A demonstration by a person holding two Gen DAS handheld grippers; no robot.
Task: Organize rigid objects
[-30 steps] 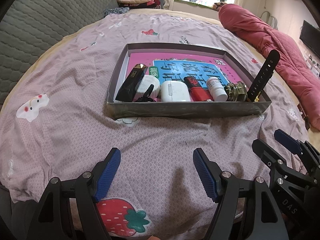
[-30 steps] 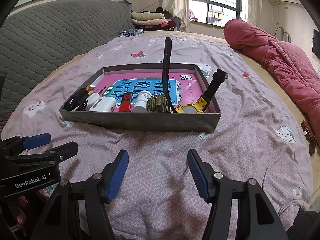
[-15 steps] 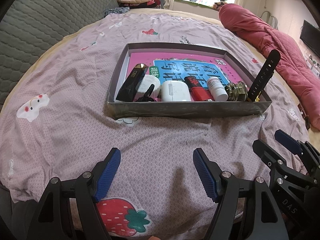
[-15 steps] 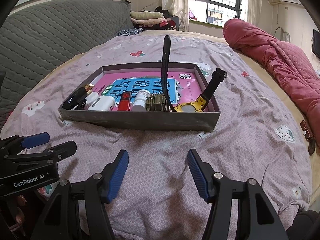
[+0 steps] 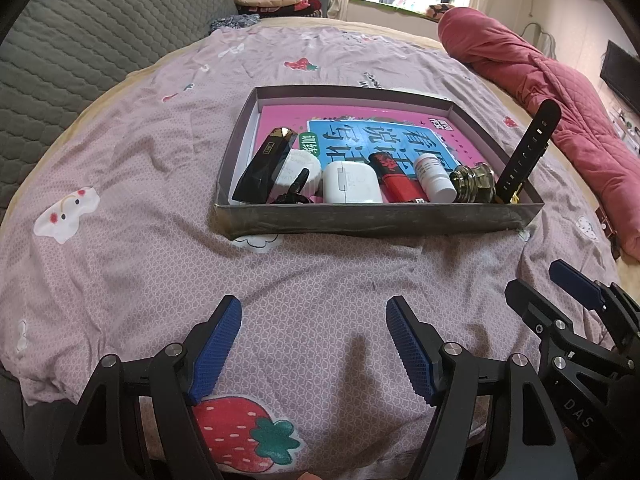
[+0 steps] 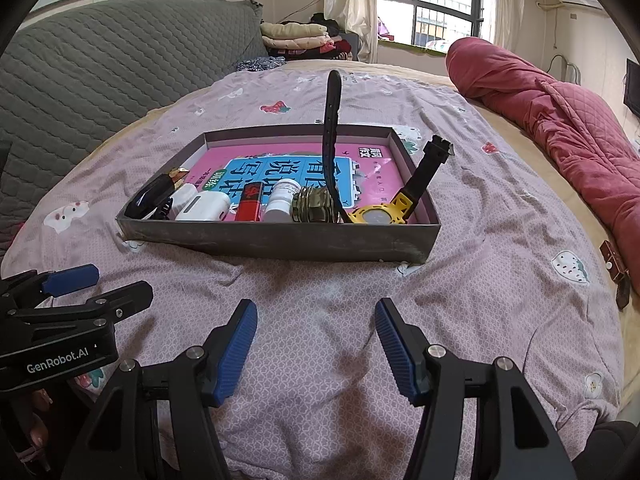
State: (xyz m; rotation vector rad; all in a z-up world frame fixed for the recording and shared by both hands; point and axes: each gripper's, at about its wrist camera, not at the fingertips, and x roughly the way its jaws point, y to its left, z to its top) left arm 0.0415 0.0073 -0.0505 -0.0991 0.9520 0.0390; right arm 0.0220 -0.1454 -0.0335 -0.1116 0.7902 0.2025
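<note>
Right wrist view: both grippers' jaws were wide apart, empty; upright watch strap could snag, tipping tray.

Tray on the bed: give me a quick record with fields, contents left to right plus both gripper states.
container: grey tray on the bedspread
lining: pink book lying flat under the items
front row, left to right: black case, white round jar, white charger, red lighter, white bottle, brass fitting, yellow watch
watch strap: sticks up above the tray wall
left gripper: open, empty, short of the tray
right gripper: open, empty, short of the tray
</note>
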